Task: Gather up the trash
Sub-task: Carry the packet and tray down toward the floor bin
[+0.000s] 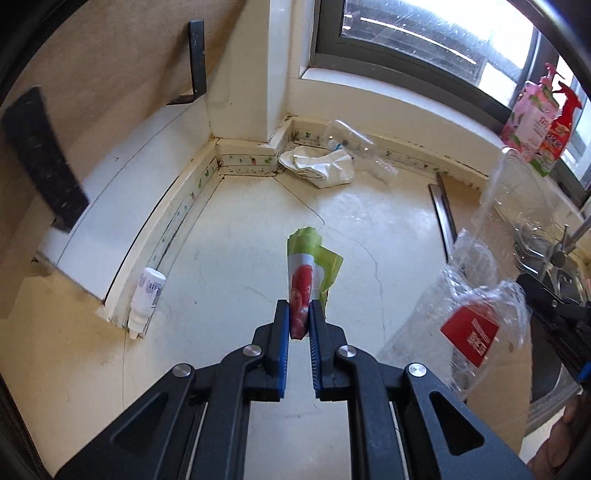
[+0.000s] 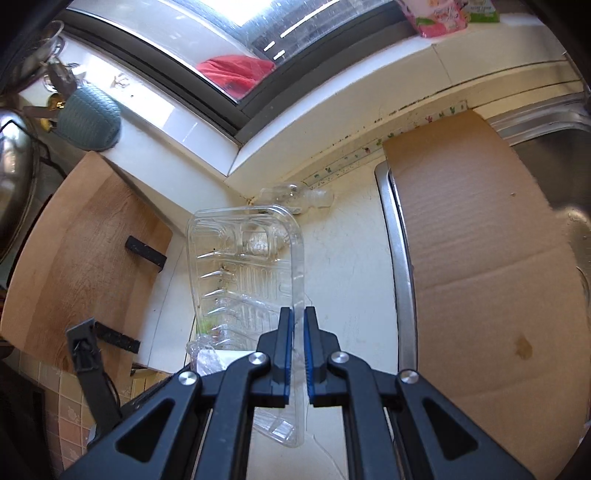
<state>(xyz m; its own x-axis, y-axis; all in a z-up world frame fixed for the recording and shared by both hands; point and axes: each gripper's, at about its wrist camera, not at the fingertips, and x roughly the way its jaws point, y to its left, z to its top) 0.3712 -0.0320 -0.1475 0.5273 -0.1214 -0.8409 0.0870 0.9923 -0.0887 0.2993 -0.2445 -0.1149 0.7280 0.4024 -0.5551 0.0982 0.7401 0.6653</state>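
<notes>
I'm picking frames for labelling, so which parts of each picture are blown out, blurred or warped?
Left wrist view: window blown out, clear plastic tray smeared by motion, counter edges bowed. Right wrist view: window pane overexposed, sill curved by the fisheye; clear plastic tray sharp.

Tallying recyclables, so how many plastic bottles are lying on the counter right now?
2: a clear crushed bottle by the back wall beside the white cloth, and a small white bottle along the left edge. Others may be hidden.

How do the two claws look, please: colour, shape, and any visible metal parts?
Both the left claw and the right claw have black plastic linkage arms with triangular cut-outs, round silver rivets at the joints, and two flat fingers lined with ribbed blue pads.
</notes>
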